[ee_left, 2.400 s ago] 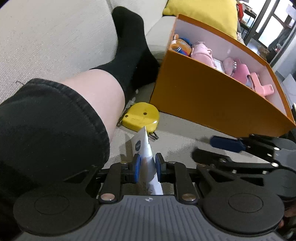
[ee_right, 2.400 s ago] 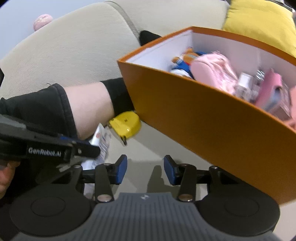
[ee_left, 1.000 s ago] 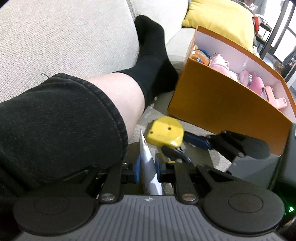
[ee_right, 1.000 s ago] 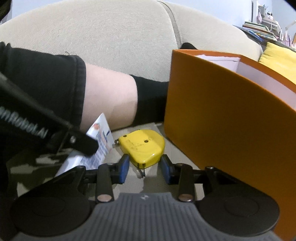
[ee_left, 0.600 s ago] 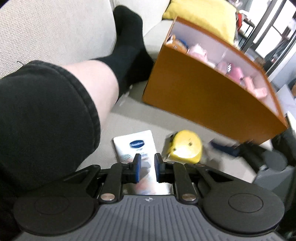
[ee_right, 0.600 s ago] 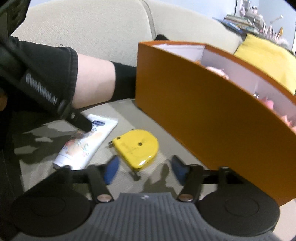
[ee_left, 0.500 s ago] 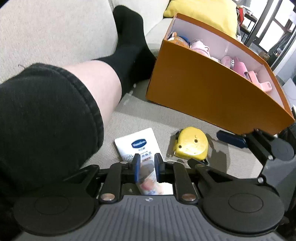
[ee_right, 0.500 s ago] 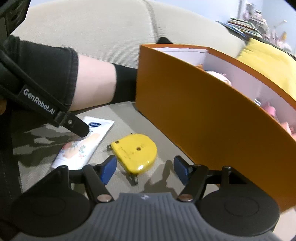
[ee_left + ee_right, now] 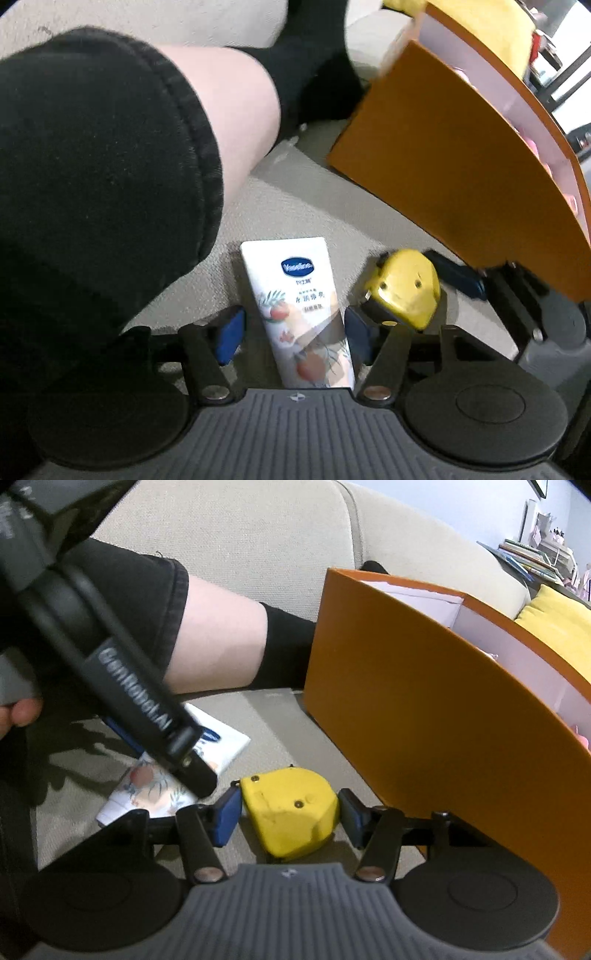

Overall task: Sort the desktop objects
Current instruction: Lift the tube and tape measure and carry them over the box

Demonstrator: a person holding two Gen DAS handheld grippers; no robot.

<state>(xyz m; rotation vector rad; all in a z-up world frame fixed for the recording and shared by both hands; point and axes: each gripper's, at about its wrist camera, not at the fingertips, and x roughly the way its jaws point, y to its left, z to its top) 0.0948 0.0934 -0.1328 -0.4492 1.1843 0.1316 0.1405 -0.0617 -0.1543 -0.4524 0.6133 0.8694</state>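
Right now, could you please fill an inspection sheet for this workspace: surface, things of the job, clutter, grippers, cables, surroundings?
Surface: beige sofa seat, fabric, bare between the items.
Job's things: white lotion tube lying flat; yellow tape measure beside it; orange box open, pink items partly visible inside.
Clutter: nothing seen.
Grippers: left gripper jaws have just been opening, wide on either side of the tube, one pad clearly apart from it; right gripper jaws have just been closing, tape measure between them, contact unclear.
Cables: nothing seen.
Surroundings: person's leg in dark shorts and black sock; yellow cushion; shelf with books behind.
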